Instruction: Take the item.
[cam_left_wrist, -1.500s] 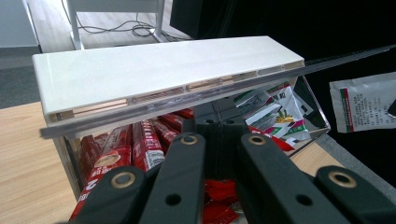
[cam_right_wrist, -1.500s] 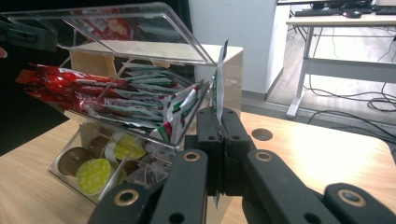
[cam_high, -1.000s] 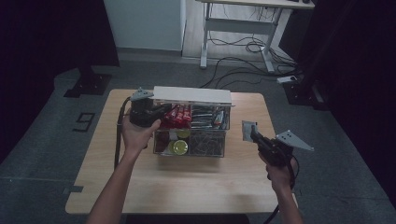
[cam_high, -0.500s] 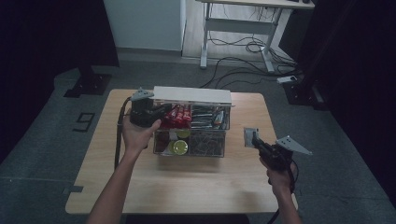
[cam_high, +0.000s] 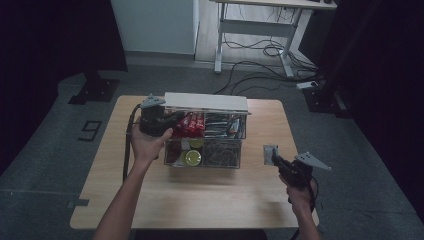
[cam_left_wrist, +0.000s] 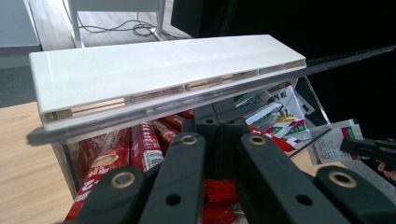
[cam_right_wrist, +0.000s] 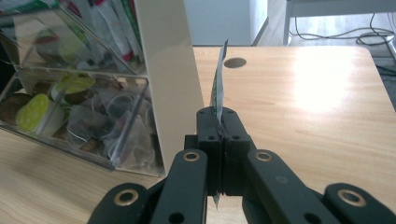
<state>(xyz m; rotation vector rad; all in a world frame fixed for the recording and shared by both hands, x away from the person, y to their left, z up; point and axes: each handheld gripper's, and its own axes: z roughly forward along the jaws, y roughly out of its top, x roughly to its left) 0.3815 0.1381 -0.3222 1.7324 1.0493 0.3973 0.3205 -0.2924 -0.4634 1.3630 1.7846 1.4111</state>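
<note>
A pale wooden table (cam_high: 150, 200) bears a clear acrylic two-tier organiser box (cam_high: 239, 162) near its far middle, its hinged lid with a long white bar-shaped front (cam_left_wrist: 154, 70) raised level above the upper tier. That upper tier holds a row of red stick sachets (cam_left_wrist: 140, 144) on one side and white-and-green printed packets (cam_left_wrist: 275, 109) on the other; the lower tier holds round yellow-green capsule pods (cam_right_wrist: 32, 109) beside translucent pyramid tea bags (cam_right_wrist: 126, 135). The left gripper (cam_high: 172, 120) sits at the box's left end, just under the lifted lid, jaws fully together; whether they pinch the lid's edge I cannot tell. The right gripper (cam_high: 274, 156) is out to the right of the box, above the bare tabletop, jaws closed tight on a small flat white sachet with green print (cam_right_wrist: 218, 88). In the right gripper view the sachet stands edge-on and upright, thin as card, its top rising above the jaw tips and a corner poking out below them.
</note>
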